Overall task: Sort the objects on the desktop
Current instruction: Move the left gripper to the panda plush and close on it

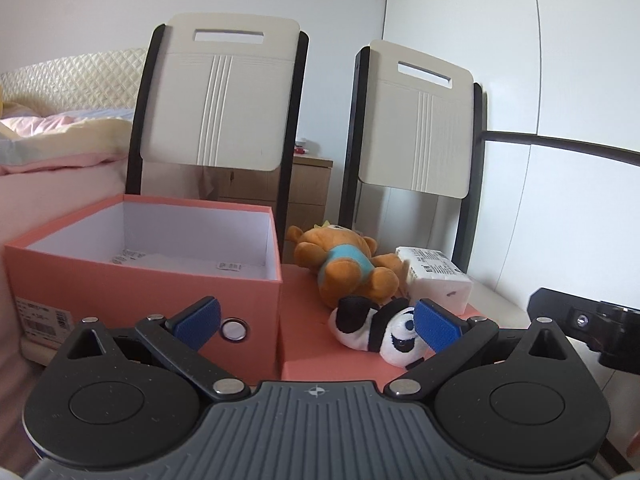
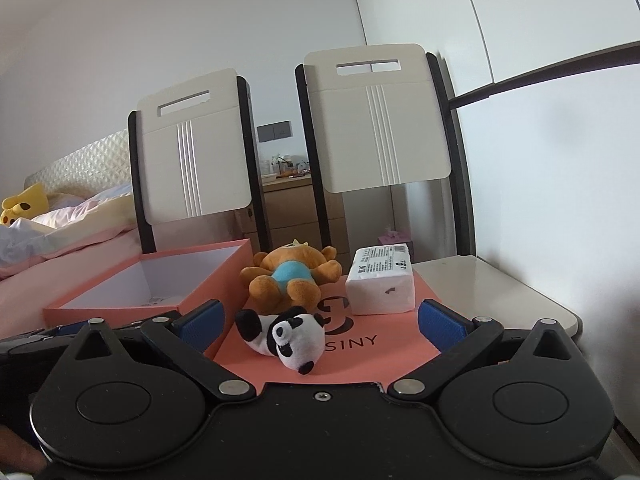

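Left gripper: our left gripper (image 1: 318,326) stands with its jaws wide and nothing between them; we hold it back from the toys so either one can be taken without a nudge.
Right gripper: our right gripper (image 2: 320,322) is likewise spread wide and empty, squared up to the lid (image 2: 404,344) where the loose things lie.
Panda plush: the panda plush (image 2: 286,340) lies on its side straight ahead of the right jaws, nearest of all, so we judge it the natural first pick; in the left view it sits just beyond the right-hand finger.
Bear plush: the orange bear plush (image 2: 290,280) lies further ahead of the panda plush, near it but, as far as we can tell, apart.
Tissue pack: the white tissue pack (image 2: 380,286) rests ahead of the right-hand finger, beside the bear plush.
Box: the open pink box (image 1: 144,280) stands ahead of the left-hand finger of both grippers, likely the bin for sorting; we see paper slips on its floor, though its near corner is hidden.
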The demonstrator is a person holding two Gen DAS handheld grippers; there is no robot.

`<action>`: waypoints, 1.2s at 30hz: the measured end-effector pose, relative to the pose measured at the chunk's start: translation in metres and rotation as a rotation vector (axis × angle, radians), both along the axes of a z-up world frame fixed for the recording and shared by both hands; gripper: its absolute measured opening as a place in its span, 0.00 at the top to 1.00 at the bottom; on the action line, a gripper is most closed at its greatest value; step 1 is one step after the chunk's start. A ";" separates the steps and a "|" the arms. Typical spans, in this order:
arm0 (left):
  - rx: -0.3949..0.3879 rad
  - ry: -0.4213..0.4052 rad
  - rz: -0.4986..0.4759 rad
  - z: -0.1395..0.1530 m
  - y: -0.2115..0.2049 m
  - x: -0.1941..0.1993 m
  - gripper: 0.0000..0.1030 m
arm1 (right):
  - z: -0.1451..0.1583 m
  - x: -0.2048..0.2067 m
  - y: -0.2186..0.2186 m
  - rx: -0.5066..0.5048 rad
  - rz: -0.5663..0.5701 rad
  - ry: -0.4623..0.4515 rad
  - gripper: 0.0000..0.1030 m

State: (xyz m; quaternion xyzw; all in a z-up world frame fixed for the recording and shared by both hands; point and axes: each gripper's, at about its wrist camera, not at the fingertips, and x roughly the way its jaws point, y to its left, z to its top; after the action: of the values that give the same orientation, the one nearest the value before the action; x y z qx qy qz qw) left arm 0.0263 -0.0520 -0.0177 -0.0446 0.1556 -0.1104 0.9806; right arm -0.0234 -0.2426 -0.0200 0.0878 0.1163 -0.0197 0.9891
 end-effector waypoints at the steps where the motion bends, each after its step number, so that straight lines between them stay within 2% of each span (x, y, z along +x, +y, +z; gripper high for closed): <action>1: -0.003 0.005 -0.001 -0.001 -0.003 0.003 0.00 | 0.000 0.000 -0.003 0.002 -0.006 0.003 0.00; 11: 0.006 0.013 -0.078 -0.016 -0.048 0.020 0.00 | -0.005 -0.008 -0.028 0.003 -0.063 0.028 0.00; 18: 0.066 0.009 -0.107 -0.033 -0.088 0.035 0.00 | -0.007 -0.013 -0.045 0.036 -0.094 0.030 0.00; 21: 0.106 0.032 -0.115 -0.040 -0.103 0.043 0.00 | -0.008 -0.015 -0.048 0.041 -0.100 0.031 0.00; 25: 0.117 0.028 -0.108 -0.045 -0.110 0.050 0.00 | -0.009 -0.018 -0.054 0.045 -0.107 0.035 0.00; 33: 0.132 0.052 -0.098 -0.054 -0.122 0.061 0.15 | -0.010 -0.024 -0.067 0.079 -0.107 0.035 0.00; 36: 0.133 0.056 -0.077 -0.055 -0.125 0.063 0.18 | -0.010 -0.025 -0.069 0.088 -0.097 0.033 0.00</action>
State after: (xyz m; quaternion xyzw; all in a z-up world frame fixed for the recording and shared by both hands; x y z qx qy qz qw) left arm 0.0891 -0.1771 -0.0732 0.0238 0.1913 -0.1362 0.9717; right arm -0.0484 -0.3113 -0.0303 0.1363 0.1290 -0.0641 0.9801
